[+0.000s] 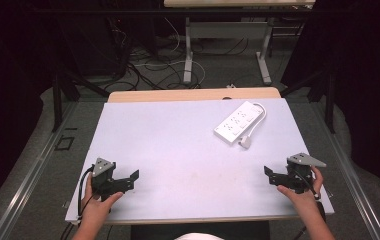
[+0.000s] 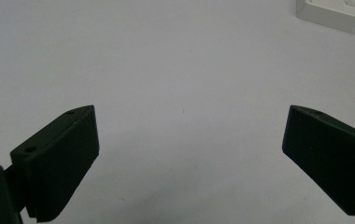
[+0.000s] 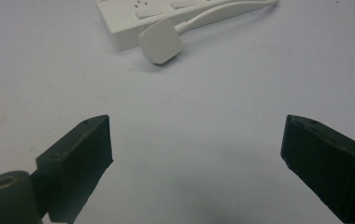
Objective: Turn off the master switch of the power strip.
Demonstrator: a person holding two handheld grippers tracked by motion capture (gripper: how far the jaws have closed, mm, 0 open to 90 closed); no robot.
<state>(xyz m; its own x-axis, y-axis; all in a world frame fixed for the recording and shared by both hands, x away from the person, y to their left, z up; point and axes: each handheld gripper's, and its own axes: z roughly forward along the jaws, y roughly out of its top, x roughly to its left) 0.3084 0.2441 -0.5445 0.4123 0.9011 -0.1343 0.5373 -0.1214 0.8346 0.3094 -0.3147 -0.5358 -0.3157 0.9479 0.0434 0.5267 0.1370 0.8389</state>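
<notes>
Resting near the front edge of the white table (image 1: pixel 178 150), the left gripper (image 1: pixel 128 181) sat at the left side and the right gripper (image 1: pixel 273 175) sat at the right side, each held by one hand, and both had their black jaws spread wide apart with nothing between them. A white power strip (image 1: pixel 236 122) lay flat toward the far right part of the table, well apart from both grippers, and its white plug (image 1: pixel 245 142) lay on the table just beside the strip's near end, joined to it by a white cord (image 1: pixel 261 114) that curled around the far end.
</notes>
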